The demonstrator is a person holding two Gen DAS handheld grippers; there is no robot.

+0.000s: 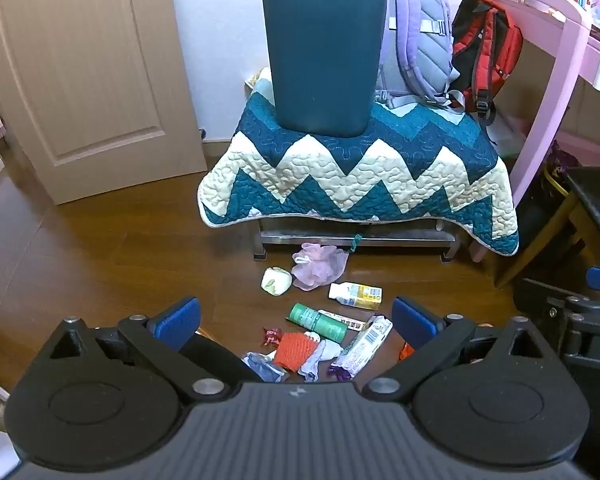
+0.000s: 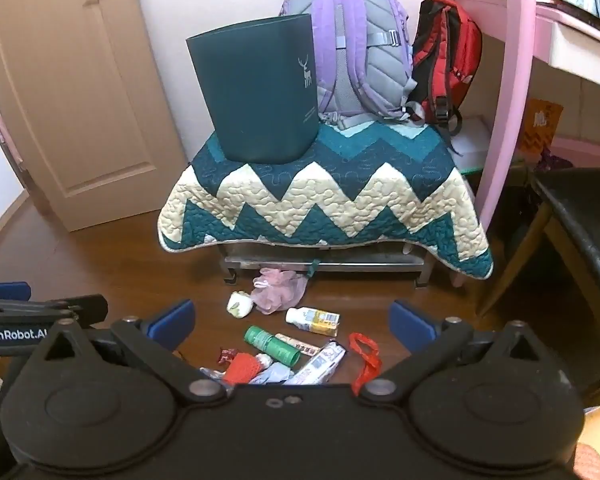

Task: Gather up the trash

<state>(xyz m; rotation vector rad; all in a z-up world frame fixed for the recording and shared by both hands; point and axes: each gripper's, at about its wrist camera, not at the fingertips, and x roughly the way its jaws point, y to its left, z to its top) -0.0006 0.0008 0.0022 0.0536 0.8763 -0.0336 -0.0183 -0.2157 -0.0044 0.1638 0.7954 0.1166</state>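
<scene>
A dark teal bin stands upright on a low table under a zigzag quilt. Trash lies on the wooden floor before it: a pink mesh puff, a white-and-yellow bottle, a green tube, an orange net, a wrapper and a red strip. My left gripper hovers open above the pile with nothing between its blue pads. My right gripper is also open and empty over the same pile.
A purple backpack and a red backpack lean behind the bin. A pink desk leg and a dark chair stand at right. A wooden door is at left.
</scene>
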